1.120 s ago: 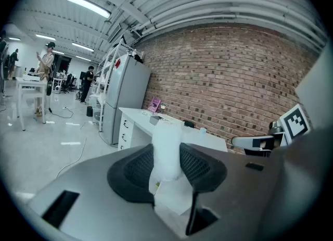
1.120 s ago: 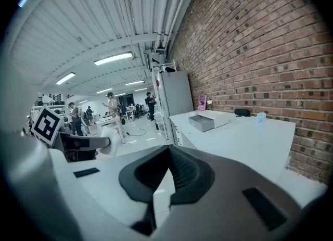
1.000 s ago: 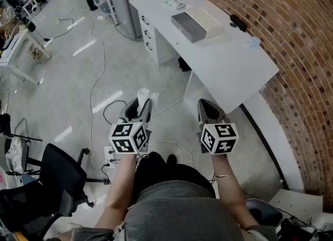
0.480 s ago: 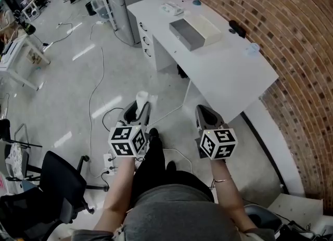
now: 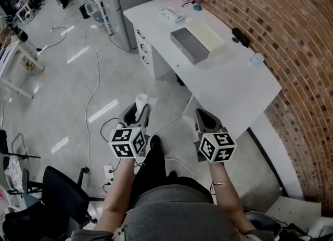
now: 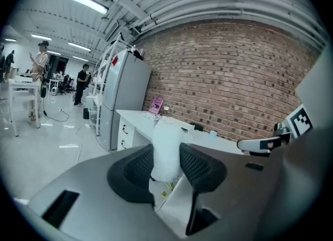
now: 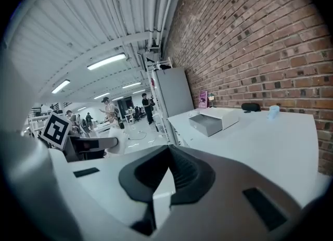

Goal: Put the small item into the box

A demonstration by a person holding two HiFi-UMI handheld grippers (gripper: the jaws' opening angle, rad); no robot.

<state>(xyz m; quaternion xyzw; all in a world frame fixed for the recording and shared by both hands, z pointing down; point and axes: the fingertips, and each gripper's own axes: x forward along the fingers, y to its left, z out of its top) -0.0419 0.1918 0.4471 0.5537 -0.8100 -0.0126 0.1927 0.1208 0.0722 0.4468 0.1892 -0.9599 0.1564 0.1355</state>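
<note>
So the left gripper [image 5: 139, 105] is clamping the item [image 6: 167, 151] between its pads, and the person is standing on the open floor with the box [image 5: 196, 41] well apart from them, up on the desk [image 5: 229, 84] by the brick wall. The right gripper [image 5: 204, 117] is sitting pinched together with nothing in it, just hanging out beside the left one.

What I'd be worrying about from here:
- The pads are only gripping the lower part of the item, and the rest is poking up past the jaws. Any swing of the arm on the way over and it could be tipping or sliding out, and then it's landing on the floor.
- It looks kind of soft to me, so a squishy grip might be letting it creep loose.
- Cables are trailing across the floor near the feet, so a stumble is possible.
- At the box, the grey part and a pale part are lying side by side. Letting go too early or off to one side means the item is ending up on the desk or in the wrong half.

The item itself: white, a bit frosty, a stubby upright column with a rounded top. I can't tell what it actually is.
</note>
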